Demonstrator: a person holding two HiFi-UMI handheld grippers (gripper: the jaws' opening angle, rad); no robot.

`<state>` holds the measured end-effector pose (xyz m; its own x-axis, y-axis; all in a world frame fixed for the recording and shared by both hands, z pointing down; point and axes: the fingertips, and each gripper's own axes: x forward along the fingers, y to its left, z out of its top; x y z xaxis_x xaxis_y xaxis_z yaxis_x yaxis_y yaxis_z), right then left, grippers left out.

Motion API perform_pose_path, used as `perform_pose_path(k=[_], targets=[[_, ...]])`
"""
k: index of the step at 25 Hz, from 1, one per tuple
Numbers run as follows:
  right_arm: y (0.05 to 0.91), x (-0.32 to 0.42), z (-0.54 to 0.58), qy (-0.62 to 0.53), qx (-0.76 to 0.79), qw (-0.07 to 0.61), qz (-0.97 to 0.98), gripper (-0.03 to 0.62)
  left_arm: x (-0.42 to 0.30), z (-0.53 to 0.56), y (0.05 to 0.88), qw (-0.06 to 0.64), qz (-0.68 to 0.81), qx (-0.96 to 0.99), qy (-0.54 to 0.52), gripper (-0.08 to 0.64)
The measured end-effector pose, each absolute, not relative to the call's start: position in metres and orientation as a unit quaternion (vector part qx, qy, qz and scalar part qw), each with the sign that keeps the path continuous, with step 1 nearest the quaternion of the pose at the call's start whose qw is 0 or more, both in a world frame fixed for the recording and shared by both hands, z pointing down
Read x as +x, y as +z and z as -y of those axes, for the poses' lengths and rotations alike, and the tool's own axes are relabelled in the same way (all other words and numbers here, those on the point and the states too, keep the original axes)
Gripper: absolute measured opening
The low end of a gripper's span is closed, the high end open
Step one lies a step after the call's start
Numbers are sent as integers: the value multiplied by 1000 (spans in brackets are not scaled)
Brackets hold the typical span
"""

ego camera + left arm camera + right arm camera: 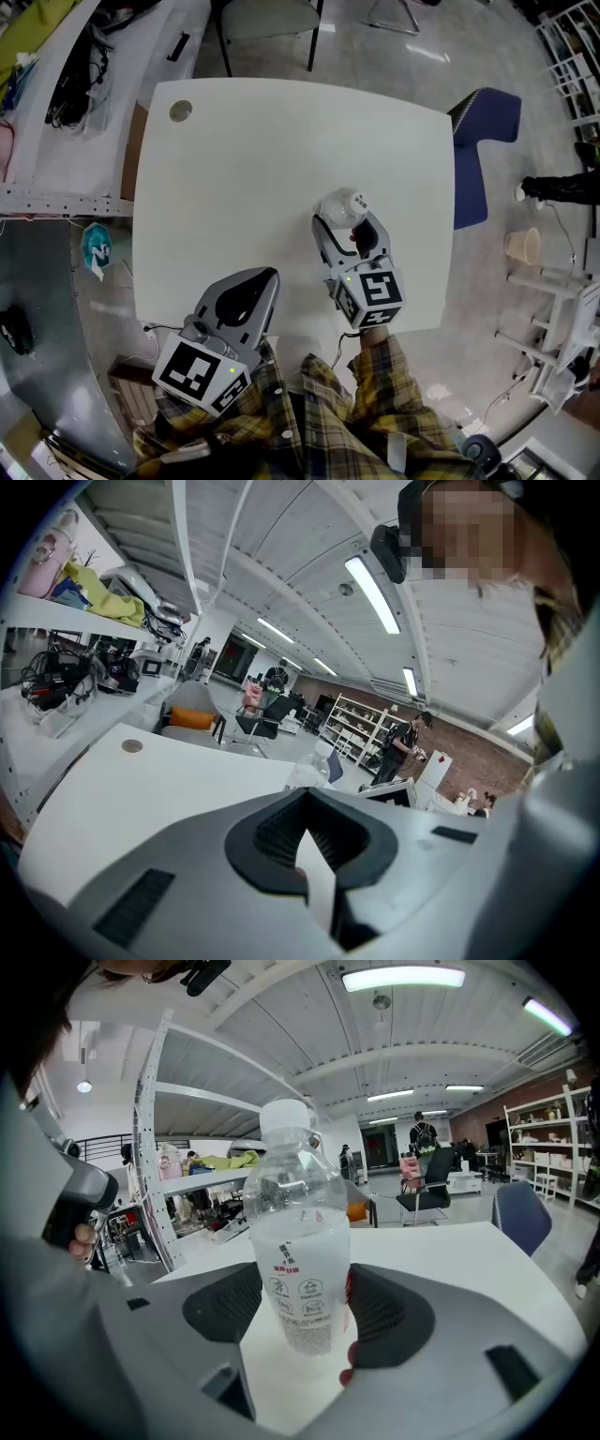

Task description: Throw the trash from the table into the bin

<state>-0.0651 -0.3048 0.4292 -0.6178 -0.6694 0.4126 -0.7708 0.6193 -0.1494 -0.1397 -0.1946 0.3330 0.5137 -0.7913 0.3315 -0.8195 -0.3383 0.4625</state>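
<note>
As the left tool [262, 279] hangs closed, the down-tilted right tool [347, 225] pinches the bottle [298, 1232].

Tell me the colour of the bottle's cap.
The bottle cap is white, clearest in the right gripper view.

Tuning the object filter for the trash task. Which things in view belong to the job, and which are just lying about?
Job:
- clear bottle, upright between the right gripper's jaws
- white table
- no bin in view

Lying about:
- round grey disc set in the table's corner
- blue chair
- cables on the side bench
- left gripper, empty
</note>
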Motion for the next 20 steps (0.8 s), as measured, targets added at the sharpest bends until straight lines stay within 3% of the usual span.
perform_pose_path(k=[20], targets=[[362,-59,284,135,453,123,873,281,-138,181,293,253,448,858,5,8]])
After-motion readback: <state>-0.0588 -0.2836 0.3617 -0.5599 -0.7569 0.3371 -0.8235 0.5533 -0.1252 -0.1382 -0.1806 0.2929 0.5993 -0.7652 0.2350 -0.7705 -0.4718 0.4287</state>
